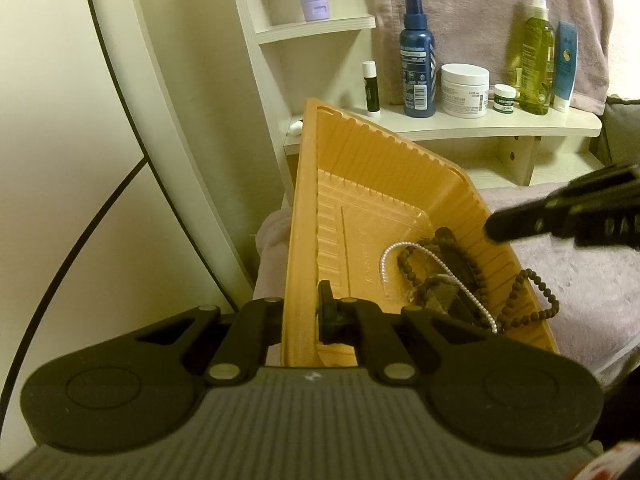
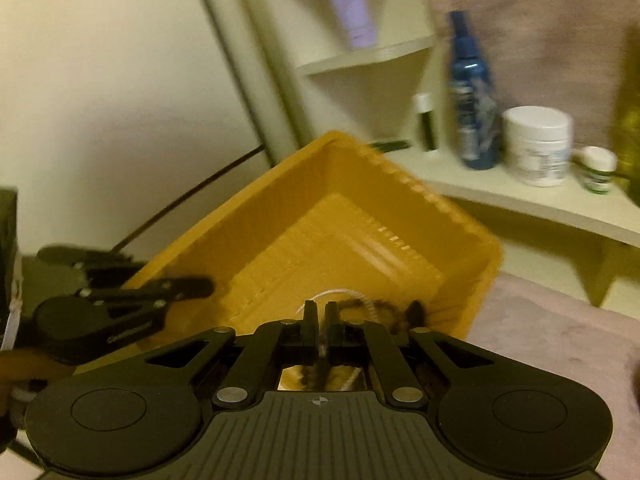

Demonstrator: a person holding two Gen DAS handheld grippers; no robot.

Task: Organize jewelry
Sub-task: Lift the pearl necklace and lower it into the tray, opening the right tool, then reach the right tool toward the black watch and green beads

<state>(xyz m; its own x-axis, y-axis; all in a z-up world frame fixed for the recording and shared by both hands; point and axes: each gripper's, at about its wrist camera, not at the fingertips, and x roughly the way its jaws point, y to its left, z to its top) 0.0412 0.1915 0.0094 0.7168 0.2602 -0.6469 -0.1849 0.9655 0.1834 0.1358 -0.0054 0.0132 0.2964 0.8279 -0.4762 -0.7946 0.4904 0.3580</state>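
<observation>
An orange plastic tray [image 1: 340, 168] is tilted up, and my left gripper [image 1: 308, 312] is shut on its left rim. In the tray's low corner lie a white pearl bracelet [image 1: 404, 248] and dark brown bead strands [image 1: 452, 276]; one brown strand [image 1: 538, 296] hangs over the right rim. My right gripper [image 1: 520, 224] shows at the right, above the tray's right rim. In the right wrist view the tray [image 2: 348, 216] is blurred, and my right gripper [image 2: 320, 316] has its fingers nearly together over the jewelry [image 2: 380, 306], with nothing clearly between them. My left gripper [image 2: 192, 286] holds the rim there.
A cream shelf [image 1: 480, 124] behind the tray holds a blue spray bottle [image 1: 419, 56], a white cream jar [image 1: 465, 90], a small green jar [image 1: 504, 98], a green bottle [image 1: 536, 52], a lip balm [image 1: 371, 86]. A pink cloth [image 1: 580, 280] covers the surface.
</observation>
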